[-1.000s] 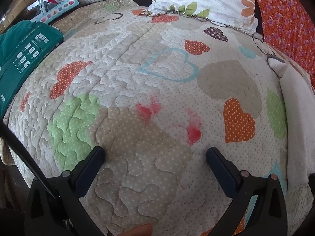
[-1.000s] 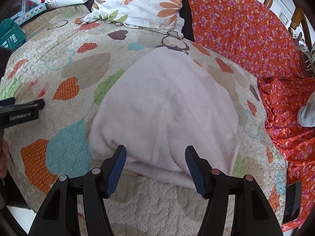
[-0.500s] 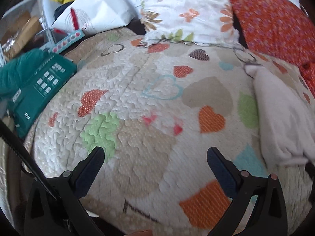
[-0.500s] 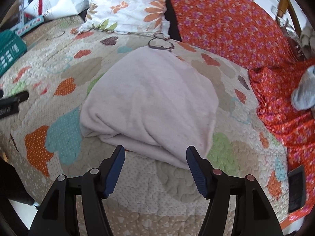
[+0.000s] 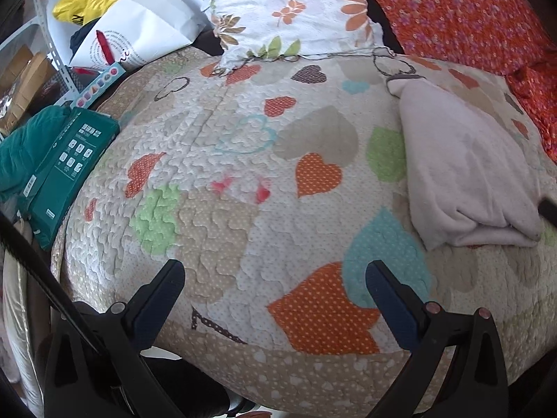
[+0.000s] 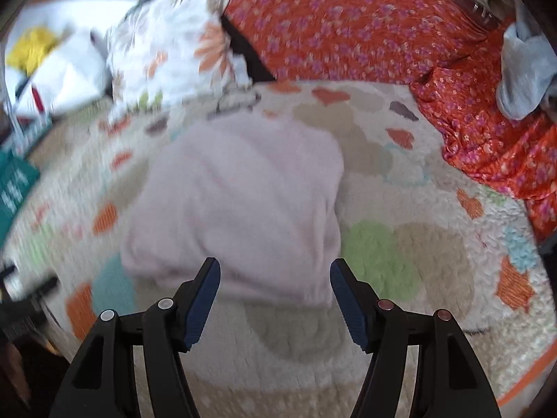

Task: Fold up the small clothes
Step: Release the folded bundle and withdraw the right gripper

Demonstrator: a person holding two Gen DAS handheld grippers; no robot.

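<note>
A pale pink folded garment lies on the heart-patterned quilt. In the left wrist view the garment lies at the right side of the quilt. My right gripper is open and empty, just in front of the garment's near edge. My left gripper is open and empty, over the quilt's near edge, well left of the garment. The right wrist view is motion-blurred.
A floral pillow and an orange flowered cloth lie at the back. A green box and a white bag sit at the left. A grey garment lies at far right.
Both grippers have pulled back and up from the quilt, so more of the bed shows. The garment lies where it was. Both grippers stay open.
</note>
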